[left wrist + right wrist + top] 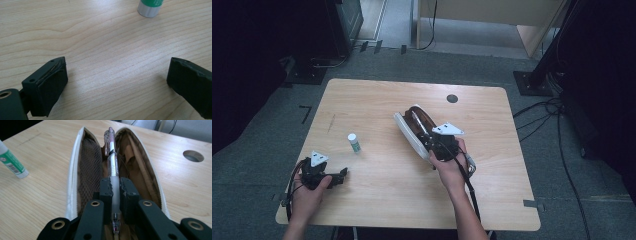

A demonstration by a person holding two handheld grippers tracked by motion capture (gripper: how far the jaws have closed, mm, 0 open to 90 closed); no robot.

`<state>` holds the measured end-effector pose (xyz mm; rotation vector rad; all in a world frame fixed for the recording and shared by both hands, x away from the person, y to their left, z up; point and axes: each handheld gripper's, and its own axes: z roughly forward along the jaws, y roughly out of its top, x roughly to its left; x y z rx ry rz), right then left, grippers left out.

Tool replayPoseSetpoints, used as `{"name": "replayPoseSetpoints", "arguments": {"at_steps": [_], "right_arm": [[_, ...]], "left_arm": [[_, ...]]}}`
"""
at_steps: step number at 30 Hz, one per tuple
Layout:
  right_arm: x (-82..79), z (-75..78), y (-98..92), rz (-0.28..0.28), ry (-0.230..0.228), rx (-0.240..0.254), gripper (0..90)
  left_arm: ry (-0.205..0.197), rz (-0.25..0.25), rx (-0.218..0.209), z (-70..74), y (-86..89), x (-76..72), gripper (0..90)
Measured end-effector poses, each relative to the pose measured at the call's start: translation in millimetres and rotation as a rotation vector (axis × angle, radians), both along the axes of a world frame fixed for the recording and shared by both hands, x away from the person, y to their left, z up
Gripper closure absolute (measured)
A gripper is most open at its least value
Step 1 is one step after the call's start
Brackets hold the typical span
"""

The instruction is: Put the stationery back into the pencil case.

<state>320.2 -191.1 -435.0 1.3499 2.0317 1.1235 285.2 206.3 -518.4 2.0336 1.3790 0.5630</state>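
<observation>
Holding a pen (113, 167) lengthwise, the right gripper (114, 188) has its jaws closed on the barrel. The pen's long axis runs parallel to the open pouch (75, 170), directly above its slot at frame centre, clip end toward the top. In my judgement, lowering it straight in is all that remains. The left gripper (343, 174), lower left in the high view, rests wide open and empty, near the glue stick (354, 143).
</observation>
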Motion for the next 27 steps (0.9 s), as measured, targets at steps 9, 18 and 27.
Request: {"name": "replayPoseSetpoints", "arguments": {"at_steps": [9, 18, 27], "right_arm": [[11.8, -16.8, -0.6, -0.003, 0.045, -0.006, 81.3], [14.9, -28.6, 0.0, 0.009, 0.109, -0.017, 81.2], [15.3, -29.1, -0.6, 0.022, 0.118, -0.023, 80.7]], "left_arm": [[0.001, -0.001, 0.001, 0.1, 0.0, 0.0, 3.2], [0.0, -0.002, 0.001, 0.0, -0.6, 0.1, 3.2], [0.0, -0.005, 0.002, 0.1, -1.0, 0.0, 3.2]]}}
